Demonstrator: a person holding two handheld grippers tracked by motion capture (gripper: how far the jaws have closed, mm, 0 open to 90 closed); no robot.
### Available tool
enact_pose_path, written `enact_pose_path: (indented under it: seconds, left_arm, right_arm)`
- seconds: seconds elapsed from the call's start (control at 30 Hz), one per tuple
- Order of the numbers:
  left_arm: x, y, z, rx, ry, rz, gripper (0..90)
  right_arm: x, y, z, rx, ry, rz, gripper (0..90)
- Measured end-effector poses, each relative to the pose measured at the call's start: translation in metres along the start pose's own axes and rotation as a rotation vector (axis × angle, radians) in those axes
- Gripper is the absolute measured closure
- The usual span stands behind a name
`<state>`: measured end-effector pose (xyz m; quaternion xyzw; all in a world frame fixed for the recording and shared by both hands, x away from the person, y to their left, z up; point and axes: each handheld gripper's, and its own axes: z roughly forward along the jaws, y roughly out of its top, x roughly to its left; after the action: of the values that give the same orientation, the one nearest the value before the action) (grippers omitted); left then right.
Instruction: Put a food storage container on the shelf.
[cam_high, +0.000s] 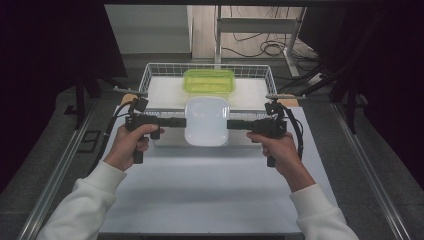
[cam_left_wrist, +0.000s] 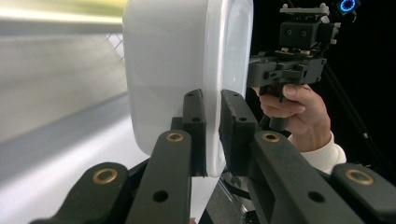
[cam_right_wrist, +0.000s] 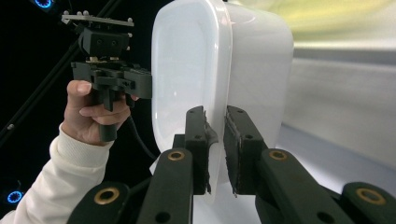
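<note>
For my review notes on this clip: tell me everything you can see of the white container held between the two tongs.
The white container is a rounded-corner rectangular tub of milky, slightly see-through plastic with a thin flared rim. It sits level, opening upward, in front of the wire basket that holds a green container. The left tongs clamp its rim on one short side, the right tongs on the opposite side. Nothing else touches it. It looks empty.

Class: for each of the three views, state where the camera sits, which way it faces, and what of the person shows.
High view: above the table, looking forward and down; both forearms, white container, wire basket.
Left gripper view: on the left hand-held gripper, facing the right hand.
Right gripper view: on the right hand-held gripper, facing the left hand.
Shared: container.
</note>
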<state>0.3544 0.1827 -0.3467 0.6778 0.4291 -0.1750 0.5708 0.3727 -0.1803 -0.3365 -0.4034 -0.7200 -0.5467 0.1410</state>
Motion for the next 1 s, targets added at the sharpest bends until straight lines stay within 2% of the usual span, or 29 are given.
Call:
enact_pose_path:
  seconds: [0.2, 0.23, 0.47, 0.77, 1.0]
  left_arm:
    - [-0.009, 0.016, -0.004, -0.008, 0.001, 0.026, 81.6]
    - [-0.014, 0.023, -0.006, -0.011, 0.004, 0.038, 81.6]
    - [-0.023, 0.042, -0.008, -0.023, 0.01, 0.059, 81.5]
    - [-0.027, 0.064, -0.011, -0.022, 0.016, 0.089, 81.6]
    - [-0.024, 0.079, -0.013, -0.032, 0.02, 0.092, 81.6]
  right_arm:
    - [0.008, 0.014, -0.006, -0.023, 0.003, -0.023, 79.1]
    - [0.012, 0.02, -0.008, -0.033, 0.002, -0.034, 79.2]
    - [0.019, 0.039, -0.014, -0.05, -0.001, -0.06, 79.2]
    - [0.022, 0.059, -0.016, -0.058, -0.006, -0.072, 79.3]
    - [0.019, 0.073, -0.011, -0.054, -0.013, -0.064, 79.3]
